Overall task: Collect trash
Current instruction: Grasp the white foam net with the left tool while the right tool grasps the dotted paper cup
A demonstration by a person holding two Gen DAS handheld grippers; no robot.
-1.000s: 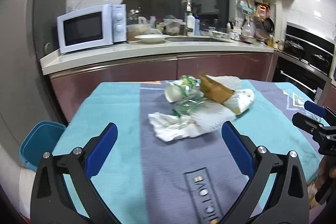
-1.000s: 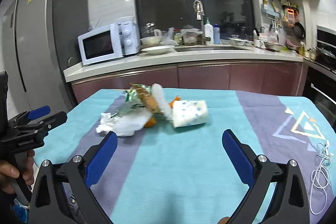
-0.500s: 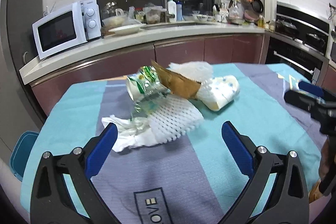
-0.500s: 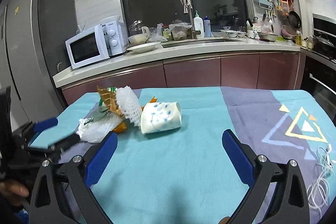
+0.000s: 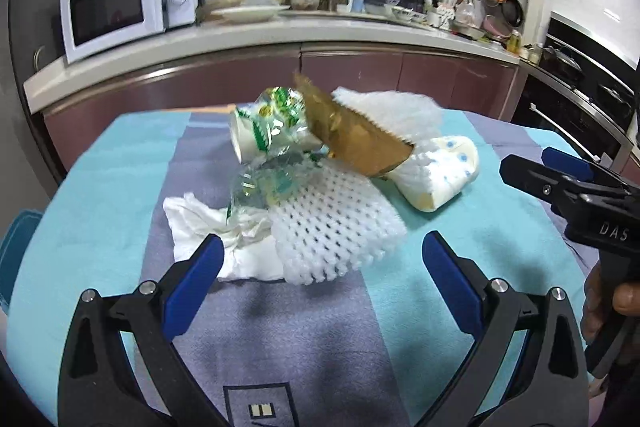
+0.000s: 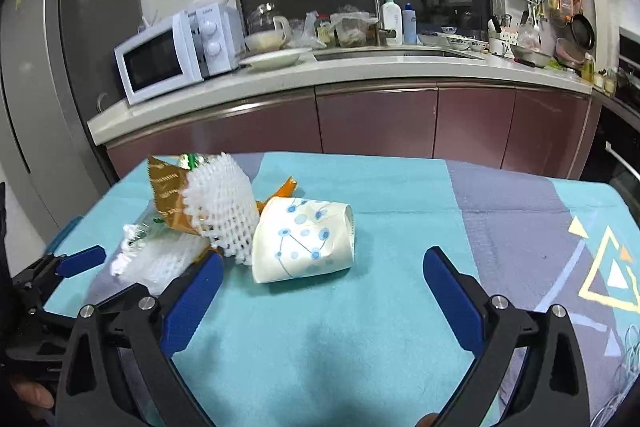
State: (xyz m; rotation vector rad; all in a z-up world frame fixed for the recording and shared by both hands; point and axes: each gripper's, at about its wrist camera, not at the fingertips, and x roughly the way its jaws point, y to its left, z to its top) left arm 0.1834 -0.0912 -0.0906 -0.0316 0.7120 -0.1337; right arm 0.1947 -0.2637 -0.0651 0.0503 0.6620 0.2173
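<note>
Left tongs now closer, gaping before trash pile, right tongs gaping beside

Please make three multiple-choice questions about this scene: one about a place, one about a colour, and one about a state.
1. Where does the dotted paper cup lie?
A. on its side on the tablecloth
B. upright on the counter
C. inside the microwave

2. What colour are the pads on the gripper fingers?
A. red
B. blue
C. yellow

3. How is the left gripper now?
A. shut on the foam net
B. shut on the tissue
C. open, holding nothing

Answers:
1. A: in the right wrist view the cup rests sideways on the cloth, its mouth facing right, beside the foam net.
2. B: both views show blue pads on black fingers.
3. C: its jaws stand wide apart just before the foam net and the tissue, and nothing is clamped between them.
</note>
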